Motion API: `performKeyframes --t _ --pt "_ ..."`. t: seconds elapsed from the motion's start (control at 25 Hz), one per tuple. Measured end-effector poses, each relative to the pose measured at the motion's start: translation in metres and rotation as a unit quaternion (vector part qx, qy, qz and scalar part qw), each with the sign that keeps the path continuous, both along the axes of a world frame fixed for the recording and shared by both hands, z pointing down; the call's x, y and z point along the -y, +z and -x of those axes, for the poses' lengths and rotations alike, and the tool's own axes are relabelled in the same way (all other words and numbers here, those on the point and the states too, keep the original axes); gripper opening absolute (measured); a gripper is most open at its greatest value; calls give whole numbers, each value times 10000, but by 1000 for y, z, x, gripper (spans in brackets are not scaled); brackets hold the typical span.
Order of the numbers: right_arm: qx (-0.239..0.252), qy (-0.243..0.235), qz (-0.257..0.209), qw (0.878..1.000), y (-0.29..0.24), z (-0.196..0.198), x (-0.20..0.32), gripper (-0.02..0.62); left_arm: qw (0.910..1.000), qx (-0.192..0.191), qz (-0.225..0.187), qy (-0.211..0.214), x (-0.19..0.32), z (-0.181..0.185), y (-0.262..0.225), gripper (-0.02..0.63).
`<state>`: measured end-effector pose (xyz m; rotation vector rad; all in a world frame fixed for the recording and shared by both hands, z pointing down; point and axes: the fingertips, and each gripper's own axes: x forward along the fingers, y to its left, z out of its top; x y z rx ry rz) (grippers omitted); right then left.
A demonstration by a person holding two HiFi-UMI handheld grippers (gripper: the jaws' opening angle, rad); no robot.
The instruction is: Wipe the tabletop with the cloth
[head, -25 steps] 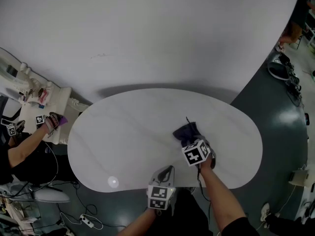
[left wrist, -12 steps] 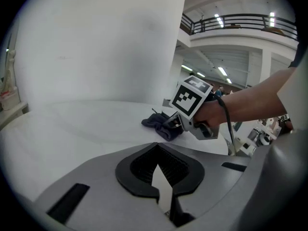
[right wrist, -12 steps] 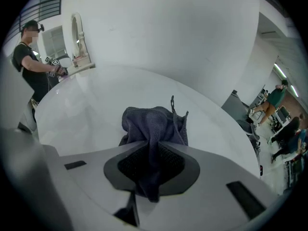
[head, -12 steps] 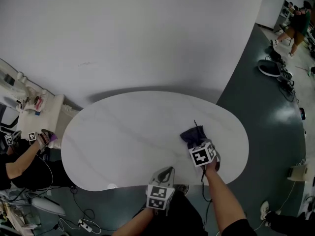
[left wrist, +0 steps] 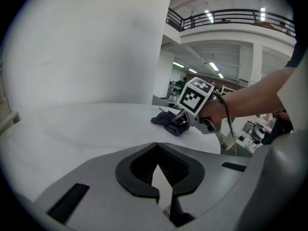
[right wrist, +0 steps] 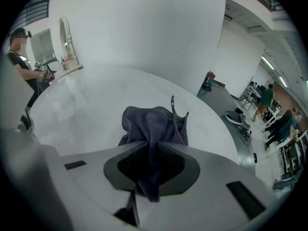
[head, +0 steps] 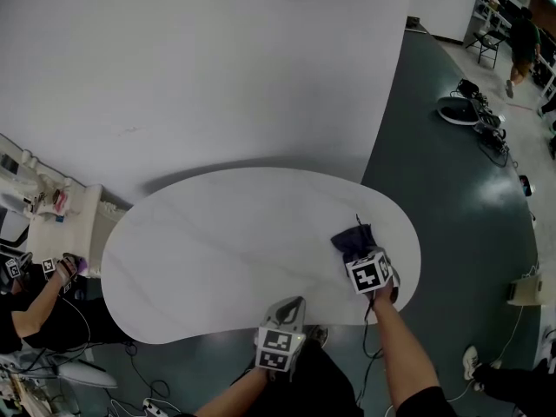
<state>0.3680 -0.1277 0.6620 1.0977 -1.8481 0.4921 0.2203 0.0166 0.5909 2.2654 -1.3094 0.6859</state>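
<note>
Rightward shift since a second ago: the right gripper (head: 358,254) and its cloth (head: 352,236) now sit close to the right end of the white oval table (head: 217,250), no longer nearer its middle. Left gripper (head: 293,304) hangs at the near edge as before, jaws drawn together with nothing between them, only a sliver of pale tabletop showing through. In the right gripper view the jaws are clamped on a gathered fold of the dark blue-grey cloth (right wrist: 154,124); the rest bunches ahead of the jaws and lies on the tabletop, a loose thread or loop sticking up at its far side. Judged from its nap and slump, it is a light, soft, floppy towelling rag, not fragile and not slippery. It will likely crumple rather than spread, so a bite on a thick bunched fold, as now, suits dragging; a hold nearer one edge would let more fabric lie flat. No containers stand on the table. A white side unit (head: 65,211) beyond the left end carries small items, too small to name.
</note>
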Motion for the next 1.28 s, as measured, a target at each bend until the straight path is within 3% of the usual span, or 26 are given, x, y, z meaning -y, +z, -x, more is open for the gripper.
performKeyframes --t 0.48,0.8,1.28 --pt "-93 365 -122 9992 -1 -71 -13 41 9997 57 83 241 -2 -32 7 3" --pt "-298 391 -282 9984 0 -77 -24 40 9995 24 243 189 9 -44 19 3" --pt "11 518 -303 9982 3 -71 -69 40 9993 -75 321 157 14 -59 30 4"
